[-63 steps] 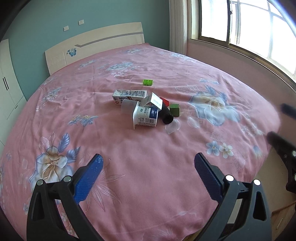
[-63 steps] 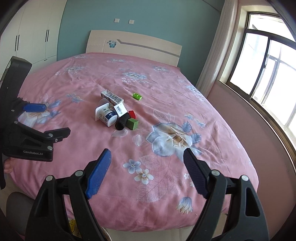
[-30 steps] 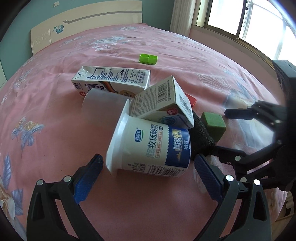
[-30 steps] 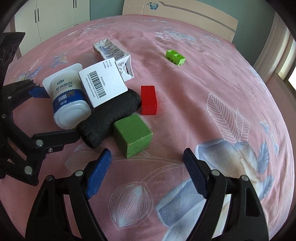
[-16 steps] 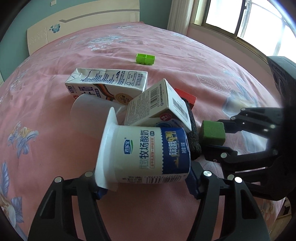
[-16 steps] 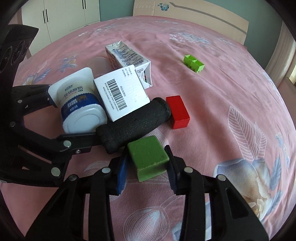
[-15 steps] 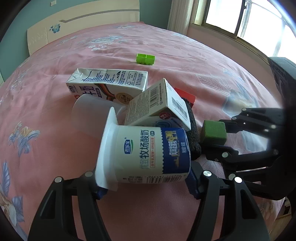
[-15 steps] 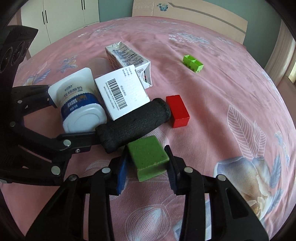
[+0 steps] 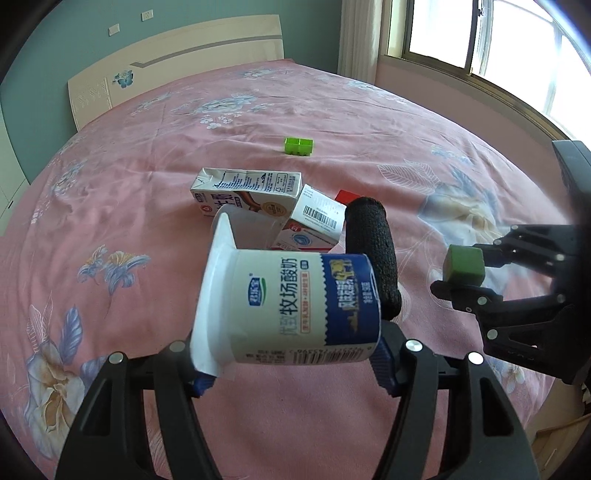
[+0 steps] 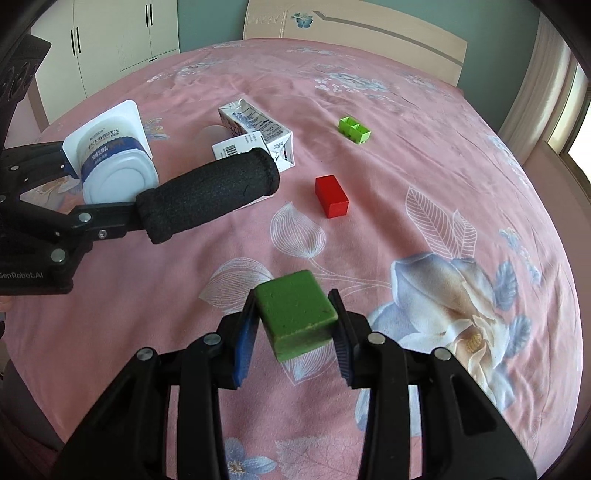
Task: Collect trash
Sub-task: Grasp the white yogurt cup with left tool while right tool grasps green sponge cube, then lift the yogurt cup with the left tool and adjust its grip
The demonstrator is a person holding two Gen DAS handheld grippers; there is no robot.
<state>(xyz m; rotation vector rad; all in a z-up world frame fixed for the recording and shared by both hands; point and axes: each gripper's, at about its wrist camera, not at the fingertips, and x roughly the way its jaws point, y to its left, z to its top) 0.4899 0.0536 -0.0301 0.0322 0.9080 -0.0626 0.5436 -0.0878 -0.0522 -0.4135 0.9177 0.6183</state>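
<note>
Ahead, the pink flowered bed (image 9: 155,206) spreads wide and mostly bare toward the pale headboard (image 9: 177,59), and its right edge curves off below the window (image 9: 480,33); on my right-hand view the white wardrobe (image 10: 110,40) stands beyond the bed's left edge. Open bedspread lies all round the small heap of litter in the middle.

My left gripper (image 9: 291,369) has its jaws clamped on the yogurt cup (image 9: 291,306), held on its side clear of the bed, wide white rim to the left, blue and white label with printed characters facing me. A black foam roll (image 9: 373,258) sticks out just past the cup's base; I cannot tell how it is carried.

My right gripper (image 10: 295,339) has its jaws pressed on a dark green block (image 10: 295,314), also lifted off the bed.

On the bedspread lie a milk carton (image 9: 245,192) on its side, a barcoded white box (image 9: 314,225) against it, a red block (image 10: 331,196) apart, and a bright green brick (image 9: 298,146) farther off.
</note>
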